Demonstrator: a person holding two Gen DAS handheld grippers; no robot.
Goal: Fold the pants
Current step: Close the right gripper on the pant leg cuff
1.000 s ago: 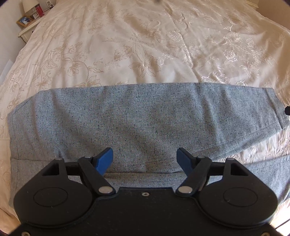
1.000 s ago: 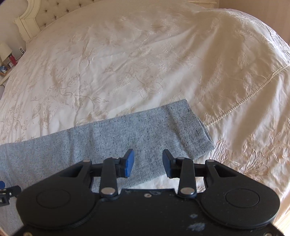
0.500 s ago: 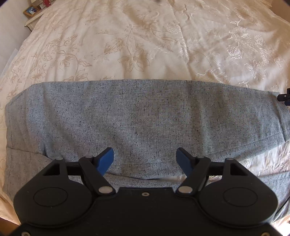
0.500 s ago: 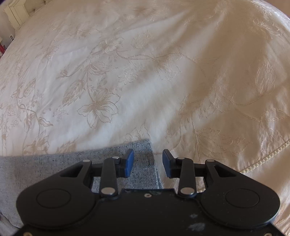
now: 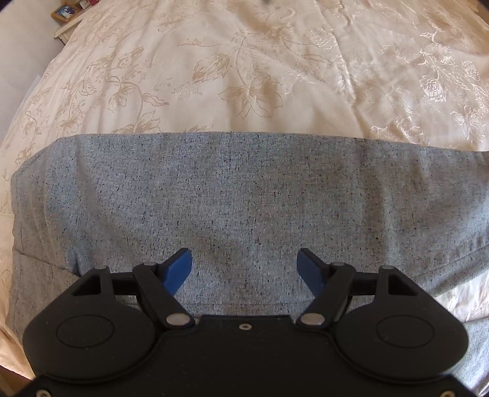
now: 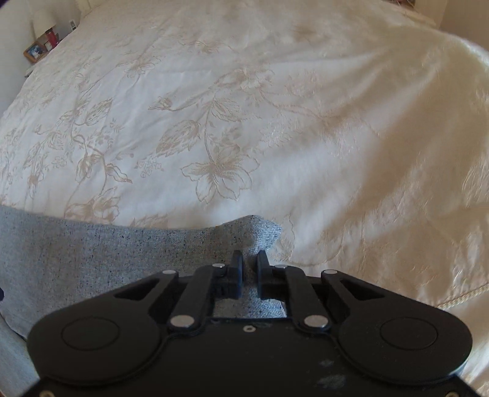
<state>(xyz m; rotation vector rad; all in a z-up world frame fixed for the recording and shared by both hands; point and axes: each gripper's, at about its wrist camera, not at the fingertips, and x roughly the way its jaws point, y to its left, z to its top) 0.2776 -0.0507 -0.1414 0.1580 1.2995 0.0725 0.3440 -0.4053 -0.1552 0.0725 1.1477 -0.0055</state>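
Grey speckled pants (image 5: 244, 189) lie flat across a cream bedspread, one leg running from left to right. My left gripper (image 5: 244, 268) hovers close above the middle of the cloth, its blue pads wide apart and nothing between them: open. In the right wrist view the leg end of the pants (image 6: 91, 259) comes in from the left. There my right gripper (image 6: 250, 265) is closing its jaws on the hem corner. The grey cloth is pinched between the pads and bunches up into a small peak in front of them.
The embroidered cream bedspread (image 6: 244, 122) stretches far beyond the pants (image 5: 244, 61). A nightstand with a framed photo (image 6: 36, 52) stands at the bed's far left corner, and the photo frame (image 5: 65, 12) shows in the left wrist view too. A corded seam (image 6: 458, 299) runs near the right edge.
My right gripper has moved along the leg to its hem corner and its jaws have come together on the cloth. My left gripper has sunk closer to the pants, still open.
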